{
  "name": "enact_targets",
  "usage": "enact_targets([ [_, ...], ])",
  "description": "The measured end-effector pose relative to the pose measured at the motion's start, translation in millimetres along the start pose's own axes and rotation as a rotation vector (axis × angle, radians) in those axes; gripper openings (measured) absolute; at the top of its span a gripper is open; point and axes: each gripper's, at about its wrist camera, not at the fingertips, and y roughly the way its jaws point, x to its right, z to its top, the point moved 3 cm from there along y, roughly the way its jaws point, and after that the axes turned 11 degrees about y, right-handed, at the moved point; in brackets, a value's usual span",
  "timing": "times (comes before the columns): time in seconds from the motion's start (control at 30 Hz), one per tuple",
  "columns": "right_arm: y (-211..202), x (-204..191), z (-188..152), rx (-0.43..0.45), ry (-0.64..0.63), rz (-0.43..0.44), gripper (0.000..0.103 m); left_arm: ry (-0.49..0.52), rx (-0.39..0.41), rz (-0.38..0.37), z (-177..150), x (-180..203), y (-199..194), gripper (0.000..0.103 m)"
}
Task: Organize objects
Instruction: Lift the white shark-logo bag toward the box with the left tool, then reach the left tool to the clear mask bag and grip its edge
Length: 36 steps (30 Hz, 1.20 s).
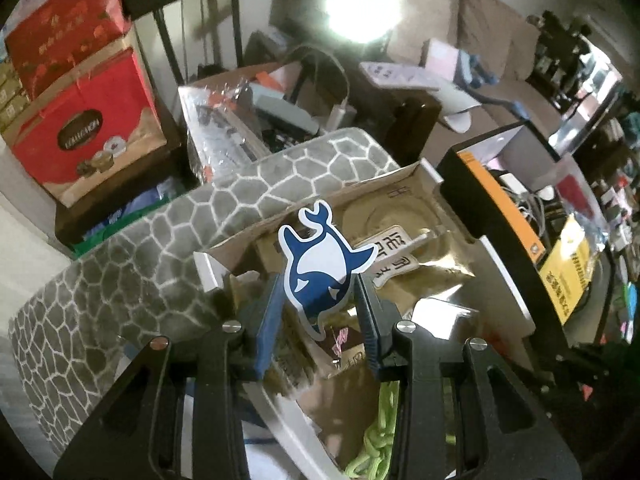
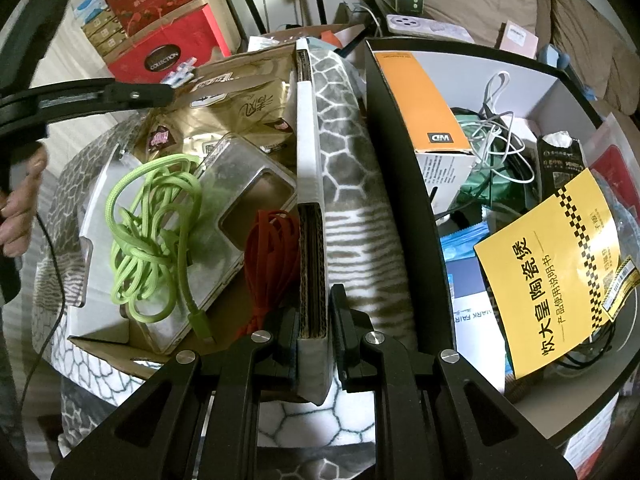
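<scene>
A: Count first. We see two boxes side by side on a grey blanket (image 2: 348, 152) with a pale cobble pattern: one shallow cardboard box (image 2: 310, 208) with white-faced walls, one black box (image 2: 404, 184) with a pale lining.

B: Agreed. In the cardboard box we log one green braided cable (image 2: 148, 232), loosely tangled, one flat red cable (image 2: 272, 264), coiled, one clear phone case (image 2: 236, 200), rigid and scuffed, and glossy gold foil packets (image 2: 236, 108); their number we cannot tell.

A: Left gripper (image 1: 318, 300)?

B: Narrow, closed on one whale sticker (image 1: 320, 268), a flat die-cut shape, dark blue and white with a white border. The sticker stands upright between the blue pads, above the gold packets in the cardboard box.

A: Right gripper (image 2: 316, 332)?

B: Nearly closed, pinching the cardboard box's right wall, where we see the corrugated edge exposed.

A: Black box contents?

B: One orange and white carton (image 2: 428, 112), one yellow booklet (image 2: 560, 276) with a checkered edge, a tangle of white cables (image 2: 500, 136), and one dark packet (image 2: 560, 160). More lies beneath, too jumbled to count.

A: Background, left wrist view: two red printed cartons (image 1: 76, 92), stacked.

B: One hand (image 2: 20, 200) shows at the left edge of the right wrist view.
</scene>
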Motion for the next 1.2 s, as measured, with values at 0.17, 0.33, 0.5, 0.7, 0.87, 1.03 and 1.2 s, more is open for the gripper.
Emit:
enact_targets([
  [0.17, 0, 0, 0, 0.000, 0.002, 0.005, 0.015, -0.053, 0.035, -0.078, -5, -8, -9, 0.055],
  [0.33, 1, 1, 0, 0.000, 0.000, 0.004, 0.015, -0.111, 0.074, -0.078, -14, -29, -32, 0.064],
  [0.5, 0, 0, 0, 0.000, 0.001, 0.004, 0.015, -0.167, 0.072, 0.020, -39, -60, -48, 0.066],
  [0.7, 0, 1, -1, 0.000, -0.001, 0.004, 0.015, -0.232, -0.013, 0.091, -85, -108, -41, 0.066],
  [0.87, 0, 2, -2, 0.006, -0.006, 0.003, 0.015, -0.341, -0.076, 0.077, -127, -146, -29, 0.066],
  [1.03, 2, 3, -3, 0.007, -0.002, 0.007, 0.015, -0.398, -0.107, 0.072, -155, -164, -23, 0.066],
  [1.2, 3, 2, -3, 0.005, -0.003, 0.007, 0.015, -0.413, -0.111, 0.067, -165, -171, -20, 0.066],
])
